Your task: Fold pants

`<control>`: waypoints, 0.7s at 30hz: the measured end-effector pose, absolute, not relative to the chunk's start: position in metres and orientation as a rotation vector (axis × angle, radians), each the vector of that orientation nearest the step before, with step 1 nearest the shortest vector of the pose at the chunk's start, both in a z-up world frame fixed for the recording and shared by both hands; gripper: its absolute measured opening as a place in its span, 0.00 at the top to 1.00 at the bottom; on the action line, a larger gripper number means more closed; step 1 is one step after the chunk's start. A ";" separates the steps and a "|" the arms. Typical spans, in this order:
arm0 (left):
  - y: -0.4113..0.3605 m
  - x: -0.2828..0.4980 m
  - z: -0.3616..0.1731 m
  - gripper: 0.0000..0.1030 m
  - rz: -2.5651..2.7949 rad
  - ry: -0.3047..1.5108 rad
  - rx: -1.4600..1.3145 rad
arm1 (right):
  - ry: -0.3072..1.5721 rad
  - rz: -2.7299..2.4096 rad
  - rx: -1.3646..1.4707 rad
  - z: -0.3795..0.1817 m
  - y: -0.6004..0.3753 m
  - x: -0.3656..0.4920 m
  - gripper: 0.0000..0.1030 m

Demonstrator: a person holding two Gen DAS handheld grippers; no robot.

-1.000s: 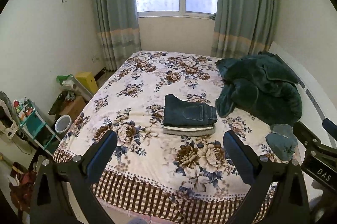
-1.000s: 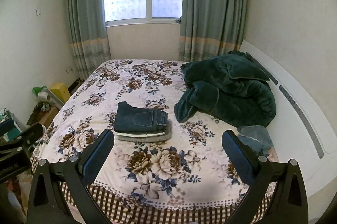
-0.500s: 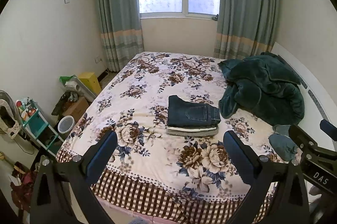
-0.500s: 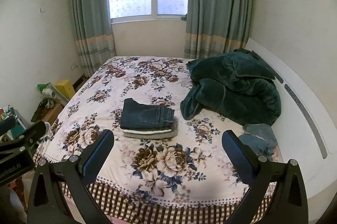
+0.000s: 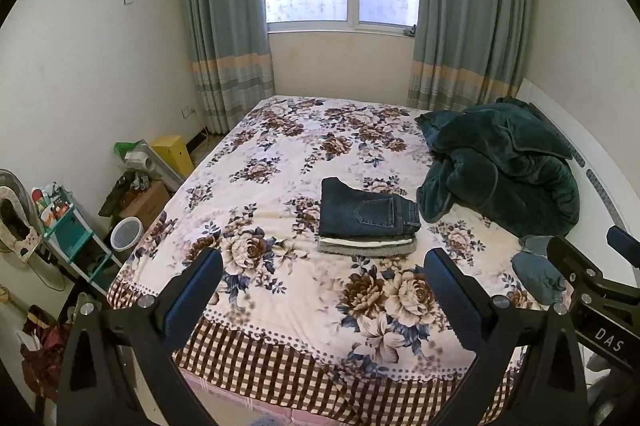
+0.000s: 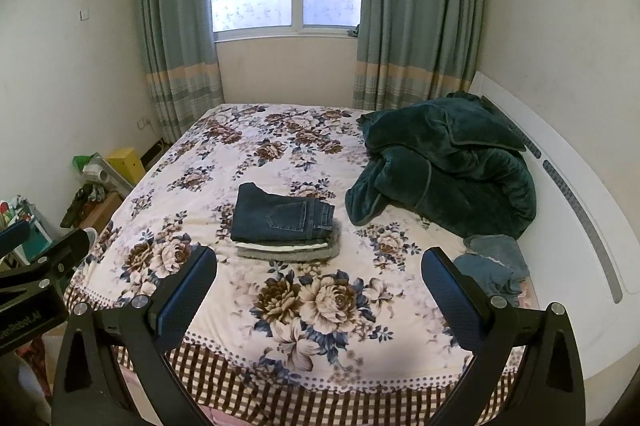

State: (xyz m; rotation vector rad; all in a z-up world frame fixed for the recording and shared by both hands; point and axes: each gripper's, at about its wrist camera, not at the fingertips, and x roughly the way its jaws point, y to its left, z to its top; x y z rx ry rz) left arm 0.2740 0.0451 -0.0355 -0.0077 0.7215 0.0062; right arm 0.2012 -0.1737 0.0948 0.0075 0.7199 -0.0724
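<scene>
Through the left wrist camera I see my left gripper (image 5: pixel 322 290) spread wide with nothing between its fingers, hanging over the near edge of the bed (image 5: pixel 280 306). The folded jeans (image 5: pixel 366 211) lie ahead of it and slightly toward its right finger, on top of a small stack of folded grey and white garments (image 5: pixel 366 246) — well apart from the claw. Further right of the stack sits a heaped dark green blanket (image 5: pixel 504 165), and just beyond my right finger a crumpled blue-grey cloth (image 5: pixel 534 266). The other tool's body pokes in at the right edge. Left of the claw, beside the bed, stands a teal shelf (image 5: pixel 76 246) and a white bin (image 5: pixel 126 234).

Through the right wrist camera, my right gripper (image 6: pixel 318 292) is likewise released, holding nothing, over the checked hem of the bed (image 6: pixel 320 326). The folded jeans (image 6: pixel 280 214) rest ahead, a little toward its left finger, atop the same stack (image 6: pixel 286 250). The green blanket (image 6: pixel 444 161) lies ahead to the right — the blue-grey cloth (image 6: pixel 490 262) just past my right finger.
</scene>
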 end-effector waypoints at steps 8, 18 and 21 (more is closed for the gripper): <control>0.049 0.272 -0.036 0.00 0.011 0.713 -0.006 | 0.716 -0.068 0.007 0.091 -0.180 0.203 0.00; 0.049 0.270 -0.036 0.00 0.025 0.723 -0.005 | 0.717 -0.064 0.009 0.090 -0.181 0.203 0.00; 0.050 0.271 -0.037 0.00 0.026 0.723 -0.004 | 0.716 -0.063 0.006 0.090 -0.181 0.204 0.00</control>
